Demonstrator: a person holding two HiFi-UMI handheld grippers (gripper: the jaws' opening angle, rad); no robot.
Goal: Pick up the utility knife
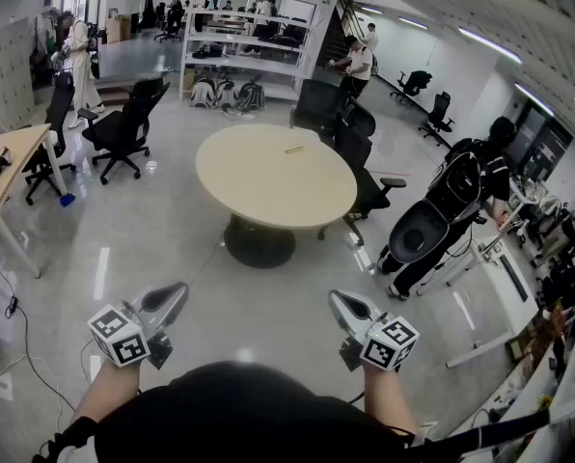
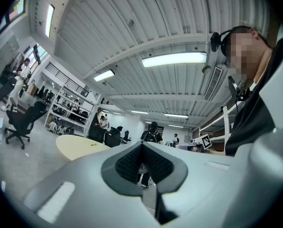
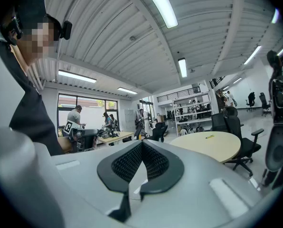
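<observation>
Nearest me, the left tool [image 1: 177,292] and the right tool [image 1: 338,299] hang side by side over the glossy floor [image 1: 201,287], each roughly level. Both are pinched fully together with nothing between the pads (each gripper view shows its tips meeting). Well ahead stands the round beige bench [image 1: 259,196] on a dark pedestal. The utility knife [image 1: 294,149], only a small yellow sliver from here, lies flat on the bench top toward its far edge, well apart from both tools. Black office chairs [image 1: 123,123] stand around the bench, and a white shelving rack [image 1: 249,41] lines the back.
</observation>
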